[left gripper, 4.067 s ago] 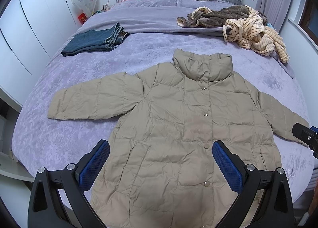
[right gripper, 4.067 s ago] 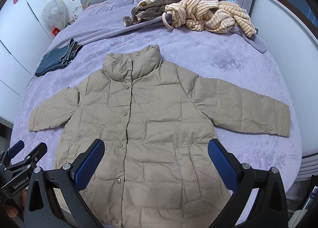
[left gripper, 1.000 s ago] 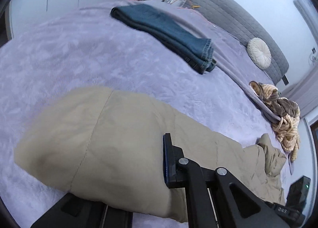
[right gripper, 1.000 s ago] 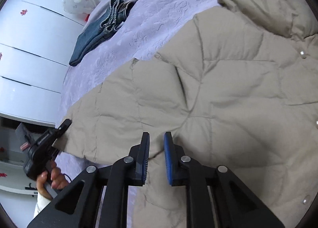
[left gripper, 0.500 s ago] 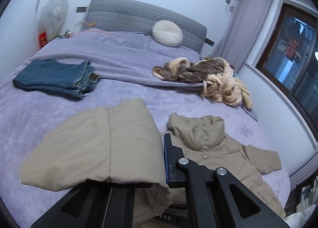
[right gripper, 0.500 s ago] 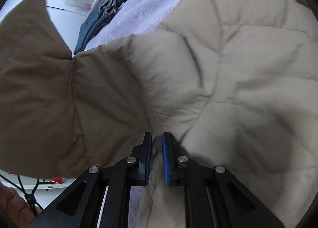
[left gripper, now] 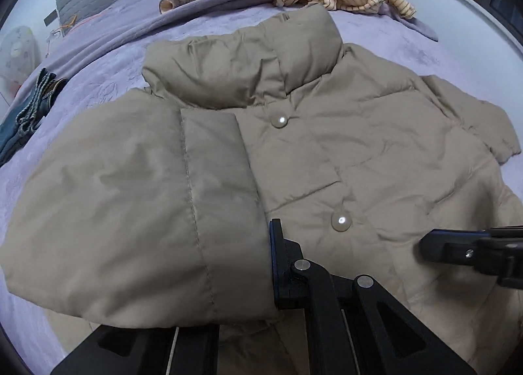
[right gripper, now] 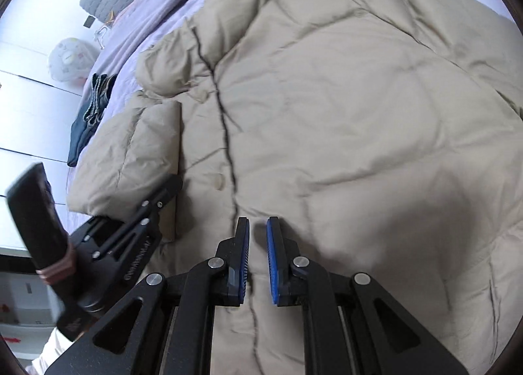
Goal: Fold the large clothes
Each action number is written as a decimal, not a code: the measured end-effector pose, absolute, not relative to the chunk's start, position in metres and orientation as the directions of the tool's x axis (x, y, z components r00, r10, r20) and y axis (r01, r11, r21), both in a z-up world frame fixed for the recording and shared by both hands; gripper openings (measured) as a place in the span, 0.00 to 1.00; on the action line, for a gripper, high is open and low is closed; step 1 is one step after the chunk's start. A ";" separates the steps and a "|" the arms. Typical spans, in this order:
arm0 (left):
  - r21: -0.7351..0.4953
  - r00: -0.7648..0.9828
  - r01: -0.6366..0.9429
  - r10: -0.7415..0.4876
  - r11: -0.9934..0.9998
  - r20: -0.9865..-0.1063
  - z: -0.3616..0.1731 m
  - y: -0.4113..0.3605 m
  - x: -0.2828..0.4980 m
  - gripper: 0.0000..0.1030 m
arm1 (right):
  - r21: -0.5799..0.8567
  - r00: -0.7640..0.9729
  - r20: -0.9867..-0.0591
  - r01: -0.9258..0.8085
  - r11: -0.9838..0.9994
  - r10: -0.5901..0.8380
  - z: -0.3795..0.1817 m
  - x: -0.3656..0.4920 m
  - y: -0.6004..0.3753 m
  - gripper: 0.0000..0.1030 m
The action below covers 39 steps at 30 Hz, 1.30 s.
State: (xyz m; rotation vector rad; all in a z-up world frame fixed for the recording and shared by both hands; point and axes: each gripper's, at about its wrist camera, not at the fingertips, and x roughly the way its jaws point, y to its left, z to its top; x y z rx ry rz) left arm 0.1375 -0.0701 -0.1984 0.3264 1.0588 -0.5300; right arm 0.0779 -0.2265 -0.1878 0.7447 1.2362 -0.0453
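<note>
The beige puffer jacket (left gripper: 343,146) is lying front-up on the purple bed (left gripper: 108,58), with its collar toward the headboard; its left sleeve (left gripper: 137,211) is lying folded across the chest, its cuff near the row of snap buttons (left gripper: 340,220).

The left tool (left gripper: 261,280) is gripping the cuff of this sleeve; only 1 of its fingers is showing, the other is hiding under the cloth. The right tool (right gripper: 258,260) is sitting low on the front of the jacket near the placket; its fingers are nearly closed with a narrow gap, and I cannot tell if a pinch of cloth is between them or nothing.

The jacket is looking light, soft and very puffy; I am thinking it is springing back after each fold, and the smooth shell is probably slipping in a shallow grip. For this reason I am judging that the best places to hold are the firm edges: the cuff, the hem, the stitched seams; a deep bite there is keeping the filling from sliding away. The other sleeve (left gripper: 470,120) is not yet folded.
</note>
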 end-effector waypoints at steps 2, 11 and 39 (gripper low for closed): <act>-0.016 0.378 0.549 -0.265 0.836 -0.887 -0.198 -0.068 0.133 0.55 | 0.496 0.357 -0.860 0.415 0.763 0.365 -0.192 0.076 -0.230 0.12; -0.076 0.455 0.471 -0.316 0.879 -0.833 -0.150 -0.016 0.120 1.00 | 0.458 0.355 -0.871 0.336 0.823 0.340 -0.174 0.082 -0.218 0.62; -0.127 0.422 0.050 -0.136 0.991 -0.896 -0.215 0.149 0.186 0.67 | 0.427 0.472 -0.845 0.309 0.850 0.253 -0.165 0.138 -0.209 0.04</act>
